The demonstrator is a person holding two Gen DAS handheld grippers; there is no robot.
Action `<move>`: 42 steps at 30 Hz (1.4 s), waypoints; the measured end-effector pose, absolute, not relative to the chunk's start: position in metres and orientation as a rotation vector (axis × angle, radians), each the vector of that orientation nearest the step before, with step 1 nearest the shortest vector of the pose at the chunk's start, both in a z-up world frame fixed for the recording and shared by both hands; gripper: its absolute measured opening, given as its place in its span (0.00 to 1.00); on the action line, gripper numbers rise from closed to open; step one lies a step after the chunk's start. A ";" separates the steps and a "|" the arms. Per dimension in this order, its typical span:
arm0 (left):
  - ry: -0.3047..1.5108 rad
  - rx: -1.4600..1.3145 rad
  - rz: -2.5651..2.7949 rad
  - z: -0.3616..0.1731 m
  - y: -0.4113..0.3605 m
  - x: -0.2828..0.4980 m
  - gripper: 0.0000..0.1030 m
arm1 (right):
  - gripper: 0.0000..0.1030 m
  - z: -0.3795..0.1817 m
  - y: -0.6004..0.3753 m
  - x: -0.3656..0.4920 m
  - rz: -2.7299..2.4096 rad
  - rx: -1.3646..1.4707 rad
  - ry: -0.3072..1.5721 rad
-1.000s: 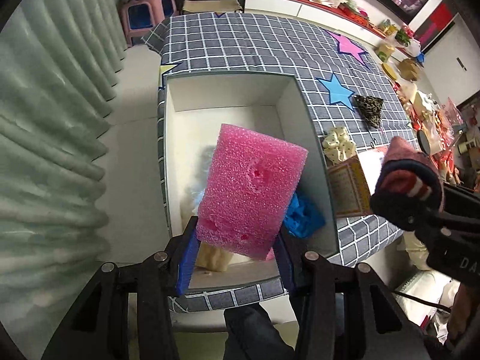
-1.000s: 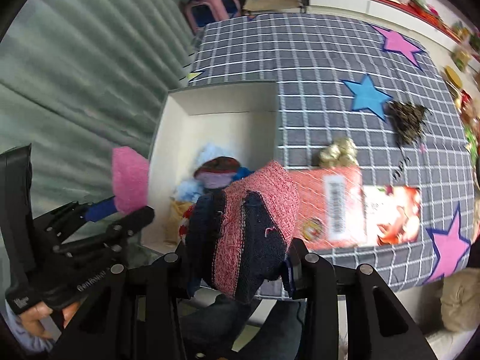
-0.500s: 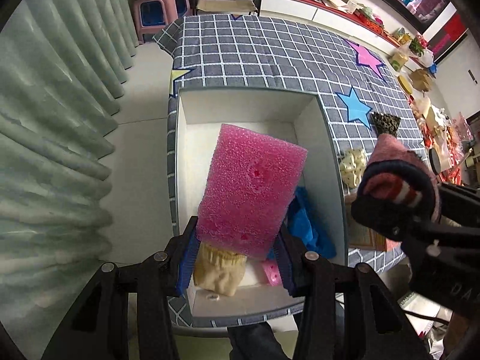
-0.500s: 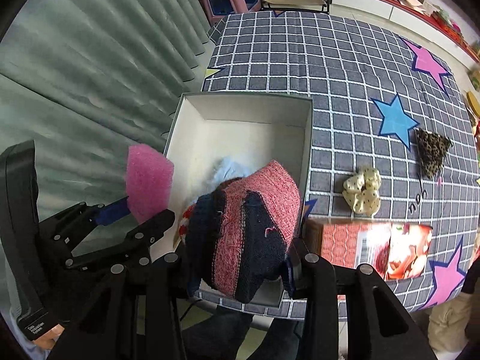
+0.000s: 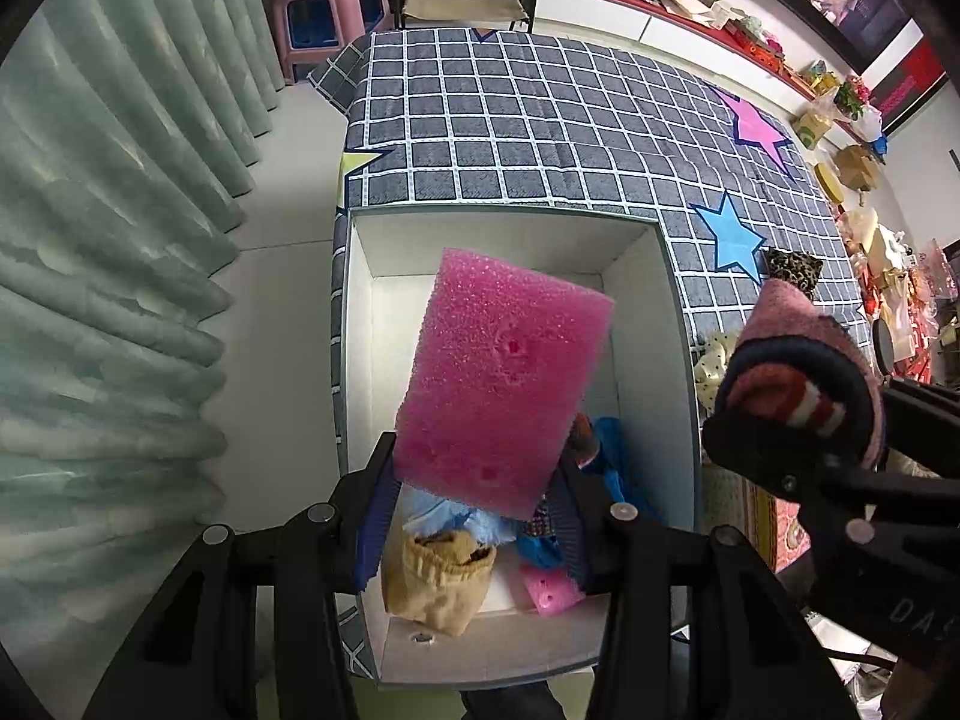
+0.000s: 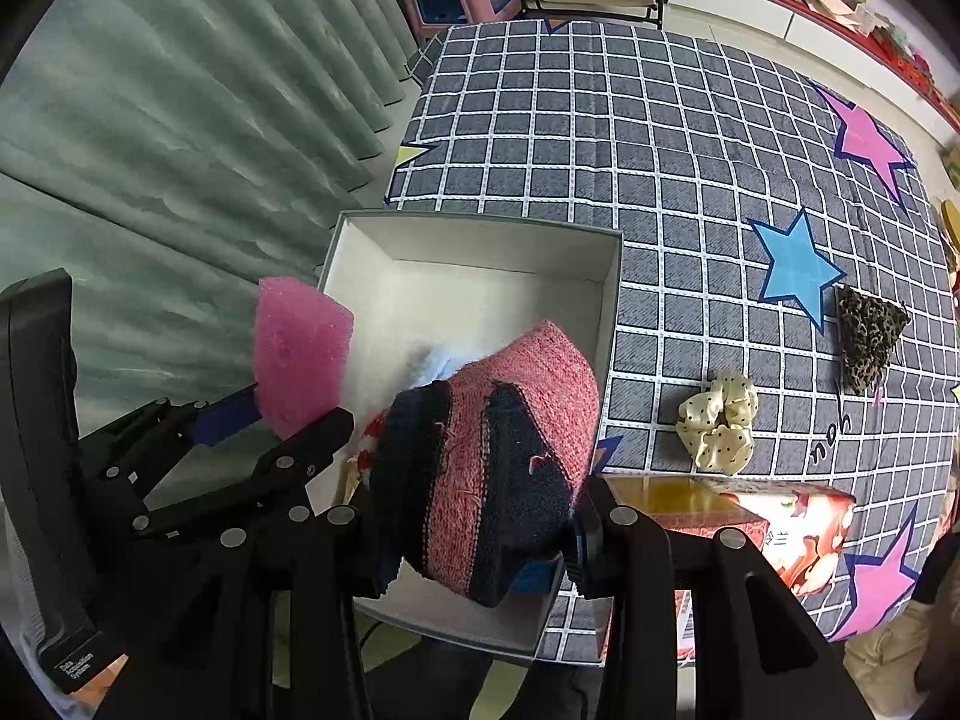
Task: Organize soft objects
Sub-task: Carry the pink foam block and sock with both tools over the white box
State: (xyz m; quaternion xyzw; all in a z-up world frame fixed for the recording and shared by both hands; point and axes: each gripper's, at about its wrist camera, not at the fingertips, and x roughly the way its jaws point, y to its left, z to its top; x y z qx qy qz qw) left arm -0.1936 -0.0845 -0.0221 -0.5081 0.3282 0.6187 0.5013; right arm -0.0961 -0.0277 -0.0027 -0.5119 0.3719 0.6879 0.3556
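Note:
My left gripper (image 5: pixel 474 516) is shut on a pink foam sponge (image 5: pixel 504 372) and holds it above the white box (image 5: pixel 672 324). The sponge also shows in the right wrist view (image 6: pixel 300 354). My right gripper (image 6: pixel 480 546) is shut on a rolled pink and navy sock (image 6: pixel 492 468), above the box's near right part (image 6: pixel 606 324); the sock also shows in the left wrist view (image 5: pixel 804 378). In the box lie a tan sock (image 5: pixel 438 582), blue cloth (image 5: pixel 618 468) and a small pink foam piece (image 5: pixel 549 588).
On the checked tablecloth (image 6: pixel 660 138) right of the box lie a cream dotted scrunchie (image 6: pixel 720 420), a leopard-print cloth (image 6: pixel 870 330) and a red printed carton (image 6: pixel 750 516). Green curtains (image 5: pixel 102 240) hang to the left. A pink stool (image 5: pixel 324 12) and a chair stand beyond the table.
Both grippers have moved back and up from the box with their loads still held. More of the box's inside and its contents shows now.

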 end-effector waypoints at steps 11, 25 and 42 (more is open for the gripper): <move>0.817 -1.245 1.496 -0.031 -0.068 -0.198 0.49 | 0.41 -0.015 -0.013 -0.100 1.761 -1.355 0.979; 0.858 -1.274 1.519 -0.045 -0.060 -0.210 0.49 | 0.41 -0.031 0.002 -0.106 1.743 -1.363 1.060; 0.870 -1.291 1.512 -0.053 -0.059 -0.207 0.49 | 0.41 -0.038 0.004 -0.112 1.724 -1.410 1.045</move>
